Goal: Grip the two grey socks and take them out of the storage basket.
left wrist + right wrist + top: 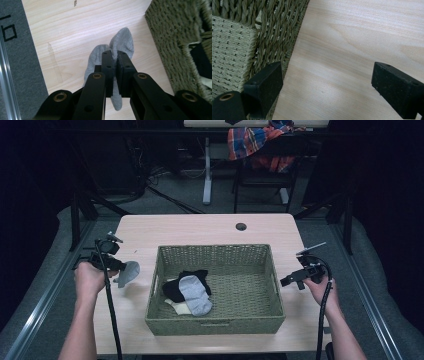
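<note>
Our left tool (114, 56) pinches a grey sock (120, 42), hiding its middle; our right tool (327, 85) gapes beside the basket (242, 37).

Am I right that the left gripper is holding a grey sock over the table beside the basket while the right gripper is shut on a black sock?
Not quite: the right gripper is open and holds nothing, as the right gripper view shows. The left gripper does hold a grey sock over the table beside the basket.
</note>
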Demonstrator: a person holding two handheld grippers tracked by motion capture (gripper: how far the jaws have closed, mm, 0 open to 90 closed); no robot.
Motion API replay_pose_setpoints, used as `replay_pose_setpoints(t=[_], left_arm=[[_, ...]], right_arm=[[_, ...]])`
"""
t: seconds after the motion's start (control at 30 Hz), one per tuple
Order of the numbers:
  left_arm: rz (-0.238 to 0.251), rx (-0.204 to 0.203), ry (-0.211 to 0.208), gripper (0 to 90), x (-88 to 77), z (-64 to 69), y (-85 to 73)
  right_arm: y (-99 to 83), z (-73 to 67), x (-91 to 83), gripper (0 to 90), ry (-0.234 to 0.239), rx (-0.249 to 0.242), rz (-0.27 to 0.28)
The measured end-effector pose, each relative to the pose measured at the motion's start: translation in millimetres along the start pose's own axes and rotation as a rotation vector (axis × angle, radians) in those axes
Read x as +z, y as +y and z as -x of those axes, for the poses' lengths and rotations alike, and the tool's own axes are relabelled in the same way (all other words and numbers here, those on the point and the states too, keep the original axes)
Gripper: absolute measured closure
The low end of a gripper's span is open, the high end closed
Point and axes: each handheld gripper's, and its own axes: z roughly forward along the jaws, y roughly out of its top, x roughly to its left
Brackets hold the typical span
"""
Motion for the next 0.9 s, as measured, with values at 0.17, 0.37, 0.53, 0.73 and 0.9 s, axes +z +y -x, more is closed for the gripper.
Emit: replay_pose_setpoints(t=[0.17,0.37,0.53,0.73,0.9], left_arm=[[-0.024,-0.018,-0.012,85.7,12.1,-2.9,-3.6],[-0.043,-0.028,-0.008,85.7,27.3,-5.0,-8.6],[-0.059,-0.053,-0.002,85.6,37.8,-8.3,-11.8],[-0.081,-0.076,-0.021,85.1,52.1,-13.1,-16.0],[-0.066,-0.103,-0.039,73.0,47.4,-15.8,-16.9]], right_arm=[[-0.3,-0.3,0.5,9.9,0.001,0.006,0.001],[-0.7,-0.4,1.1,9.9,-0.004,0.013,0.007],[-0.8,-0.3,1.8,9.9,0.004,0.012,0.008],[-0.6,-0.9,2.1,9.9,0.002,0.01,0.005],[-0.8,-1.2,2.5,9.8,-0.002,0.018,0.01]])
